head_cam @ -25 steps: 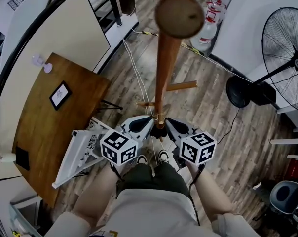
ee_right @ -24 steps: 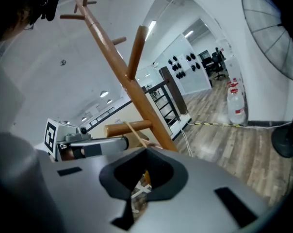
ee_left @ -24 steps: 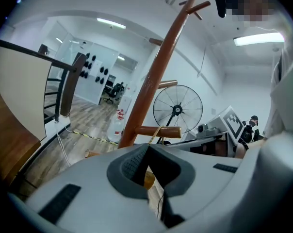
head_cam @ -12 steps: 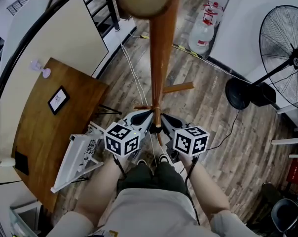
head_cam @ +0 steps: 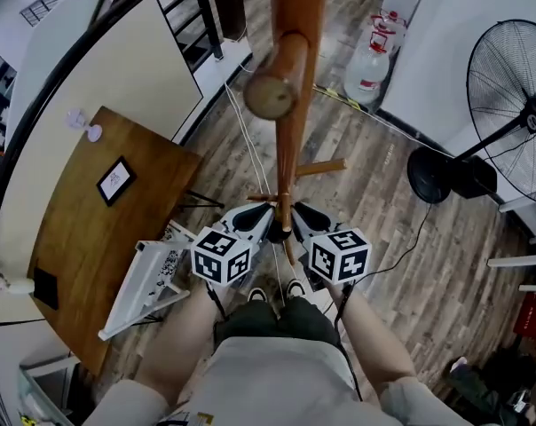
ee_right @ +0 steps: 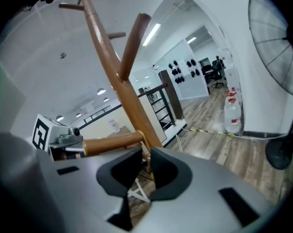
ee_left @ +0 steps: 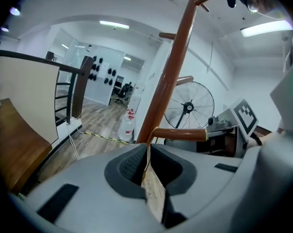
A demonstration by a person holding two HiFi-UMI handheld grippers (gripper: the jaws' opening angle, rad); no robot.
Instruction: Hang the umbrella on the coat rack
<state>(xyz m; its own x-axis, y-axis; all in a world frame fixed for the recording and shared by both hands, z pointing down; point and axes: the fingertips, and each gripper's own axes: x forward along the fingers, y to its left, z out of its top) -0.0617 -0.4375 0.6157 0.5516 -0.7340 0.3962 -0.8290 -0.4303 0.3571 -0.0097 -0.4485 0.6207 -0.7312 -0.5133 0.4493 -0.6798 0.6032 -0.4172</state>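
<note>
The wooden coat rack pole [head_cam: 290, 131] rises through the middle of the head view, with one peg [head_cam: 272, 82] pointing up at the camera. Both grippers are low on the pole. My left gripper [head_cam: 266, 213] is shut on a flat tan strap [ee_left: 154, 193], which runs up to a horizontal peg [ee_left: 180, 133]. My right gripper [head_cam: 296, 213] is on the other side of the pole. Its jaws [ee_right: 144, 166] are narrowly apart, with a thin yellowish cord along one inner face below a peg [ee_right: 112, 142]. The umbrella's body is hidden under the grippers.
A brown table [head_cam: 90, 229] with a small picture frame [head_cam: 114, 180] is on the left. A white folded frame [head_cam: 144, 282] lies on the floor beside my legs. A standing fan [head_cam: 508, 105] is at the right, and a water bottle [head_cam: 367, 69] is behind the rack.
The two grippers have drawn closer together against the pole, the right one shifting left. The head view has shifted, so the upper peg's end now appears lower and nearer the pole.
</note>
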